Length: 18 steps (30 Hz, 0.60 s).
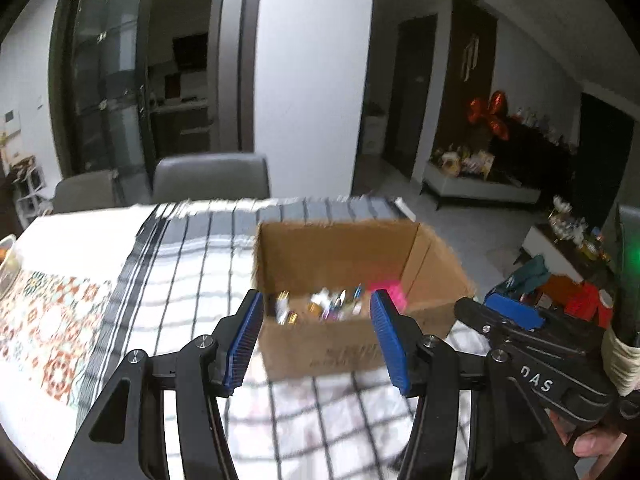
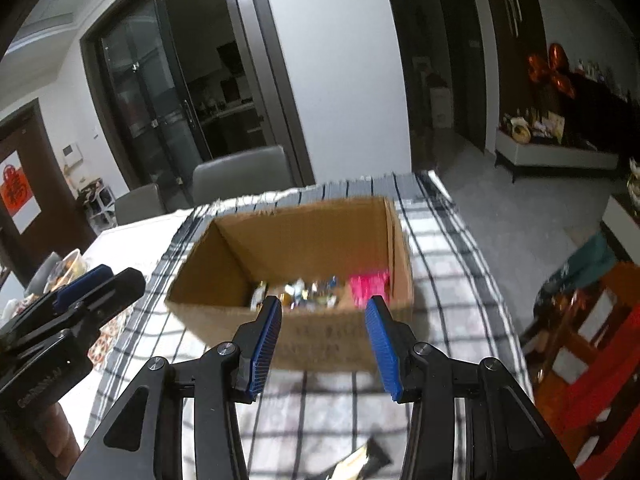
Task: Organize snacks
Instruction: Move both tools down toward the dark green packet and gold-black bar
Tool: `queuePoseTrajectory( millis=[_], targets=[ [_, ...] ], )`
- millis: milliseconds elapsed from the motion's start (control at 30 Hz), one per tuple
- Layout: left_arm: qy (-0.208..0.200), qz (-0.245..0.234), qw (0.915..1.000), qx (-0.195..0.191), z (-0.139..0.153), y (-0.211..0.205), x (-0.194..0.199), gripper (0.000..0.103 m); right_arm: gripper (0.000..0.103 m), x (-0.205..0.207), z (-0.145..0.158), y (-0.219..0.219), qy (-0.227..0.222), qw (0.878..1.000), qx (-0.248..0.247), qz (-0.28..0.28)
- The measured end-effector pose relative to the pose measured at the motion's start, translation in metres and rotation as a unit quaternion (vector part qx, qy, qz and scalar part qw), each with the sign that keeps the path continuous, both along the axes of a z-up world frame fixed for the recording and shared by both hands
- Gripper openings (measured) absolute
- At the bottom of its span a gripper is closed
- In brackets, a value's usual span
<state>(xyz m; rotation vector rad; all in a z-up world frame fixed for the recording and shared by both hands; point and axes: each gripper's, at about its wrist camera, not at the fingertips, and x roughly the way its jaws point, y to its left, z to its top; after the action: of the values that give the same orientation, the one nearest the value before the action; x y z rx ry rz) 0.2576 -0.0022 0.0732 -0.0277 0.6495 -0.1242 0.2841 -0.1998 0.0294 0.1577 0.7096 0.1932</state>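
box [image 1: 344,264] on the tablecloth [image 1: 192,264] ahead of my tongs | snacks [image 2: 308,294] in box | two chairs [image 1: 212,178] behind table | packet [image 2: 360,462] on cloth below my right gripper [image 2: 322,346]

left hand-held gripper [image 1: 316,336]: jaws wide apart, nothing between; right hand-held gripper [image 2: 323,346]: jaws wide apart, nothing between

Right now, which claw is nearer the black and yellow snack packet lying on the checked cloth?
Right. The right claw hangs open directly above the black and yellow snack packet. The left claw is open off to its left, facing the brown cardboard box.
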Motion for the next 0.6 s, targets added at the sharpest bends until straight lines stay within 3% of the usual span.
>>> queuePoseTrajectory(
  millis=[200,333,600],
  targets=[
    [0.078,0.014,0.9967,-0.017,-0.021,0.008,-0.016,0.054,0.045,-0.010,-0.026,0.002,0.094,0.996,0.003,0.003],
    [0.150,0.025,0.9880,-0.030,-0.047,0.011,-0.023,0.054,0.045,-0.013,-0.043,0.002,0.148,0.989,-0.003,0.004],
    [0.239,0.056,0.9681,-0.051,-0.098,0.016,-0.047,0.060,0.045,-0.029,-0.075,-0.002,0.212,0.977,0.010,-0.020]
  ],
)
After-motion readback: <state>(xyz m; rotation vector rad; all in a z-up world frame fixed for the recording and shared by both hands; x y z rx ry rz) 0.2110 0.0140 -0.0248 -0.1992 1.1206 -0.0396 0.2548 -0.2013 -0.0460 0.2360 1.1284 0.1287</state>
